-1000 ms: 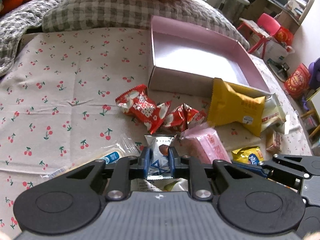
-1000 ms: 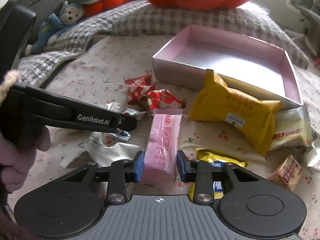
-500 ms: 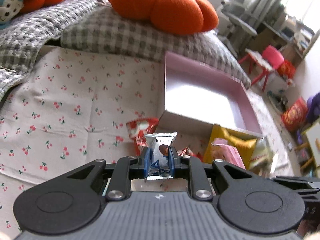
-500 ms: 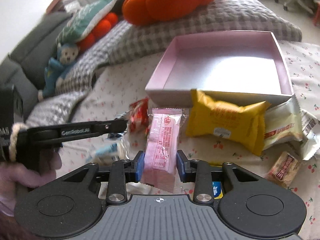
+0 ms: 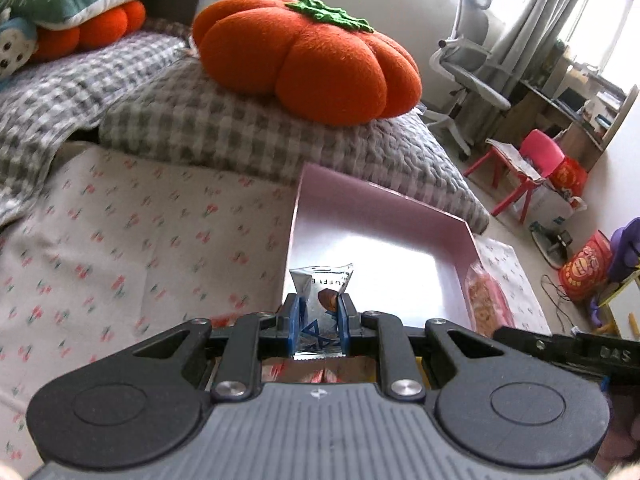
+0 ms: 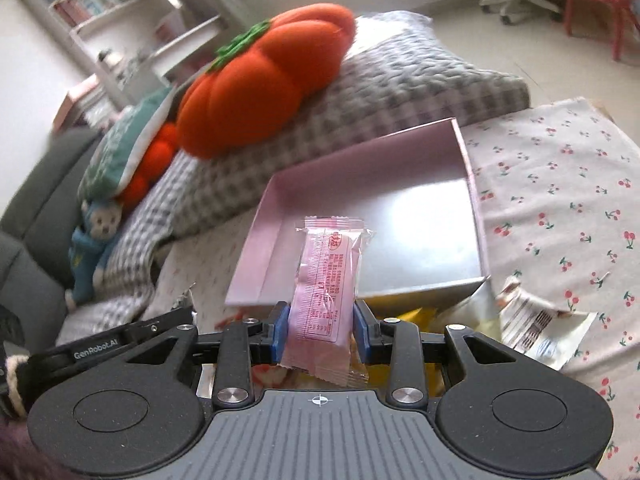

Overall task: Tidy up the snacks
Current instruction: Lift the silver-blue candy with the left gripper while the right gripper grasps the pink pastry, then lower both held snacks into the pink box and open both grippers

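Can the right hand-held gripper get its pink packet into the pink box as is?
Probably yes: the right hand-held gripper holds the pink packet just before the pink box, whose floor looks bare.

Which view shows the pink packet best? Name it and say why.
The right wrist view: the pink packet stands upright between the right gripper pads, its printed face in full sight. The left wrist view shows only part of it at the box edge, blurred.

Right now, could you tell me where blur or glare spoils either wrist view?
Left wrist: glare whitens the pink box floor; the cherry-print sheet smears. Right wrist: the pumpkin cushion and shelves are blurred; the pink snack packet stays sharp.
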Demonstrator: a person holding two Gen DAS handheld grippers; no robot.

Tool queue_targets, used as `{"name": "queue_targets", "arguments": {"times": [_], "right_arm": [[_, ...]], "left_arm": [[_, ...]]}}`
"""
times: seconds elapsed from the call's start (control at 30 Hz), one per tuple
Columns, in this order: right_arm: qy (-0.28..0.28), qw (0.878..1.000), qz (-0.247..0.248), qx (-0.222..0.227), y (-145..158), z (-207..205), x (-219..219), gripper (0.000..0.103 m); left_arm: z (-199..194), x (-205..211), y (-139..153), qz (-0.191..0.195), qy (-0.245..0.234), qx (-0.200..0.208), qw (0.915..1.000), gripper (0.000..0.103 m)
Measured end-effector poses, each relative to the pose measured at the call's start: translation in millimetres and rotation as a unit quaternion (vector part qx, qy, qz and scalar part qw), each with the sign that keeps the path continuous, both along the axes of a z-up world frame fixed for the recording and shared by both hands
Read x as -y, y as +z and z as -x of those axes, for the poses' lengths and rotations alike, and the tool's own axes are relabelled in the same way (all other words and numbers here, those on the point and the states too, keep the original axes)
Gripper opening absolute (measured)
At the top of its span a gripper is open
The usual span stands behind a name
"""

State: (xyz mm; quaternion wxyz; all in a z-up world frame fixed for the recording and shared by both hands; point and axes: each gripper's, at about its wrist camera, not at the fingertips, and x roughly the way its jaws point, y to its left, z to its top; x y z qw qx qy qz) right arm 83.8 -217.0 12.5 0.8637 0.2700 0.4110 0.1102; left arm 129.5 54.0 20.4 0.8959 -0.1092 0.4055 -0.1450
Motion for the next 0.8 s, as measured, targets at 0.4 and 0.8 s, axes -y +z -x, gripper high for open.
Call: {"name": "queue_targets", "arguments": {"times": [0.4, 0.8], "right_arm": [[-0.057, 0.998, -0.002, 0.019, -26, -33, 39, 0.033], [-0.064, 0.997, 0.028, 0.028, -45, -49, 50, 0.033]], "left_arm": [[-45, 53, -37, -0.084, -0.038, -0.002, 0.9958, 0.017], [-30, 52, -50, -0.137, -0.035, -0.022, 0.9897, 0.017]]}}
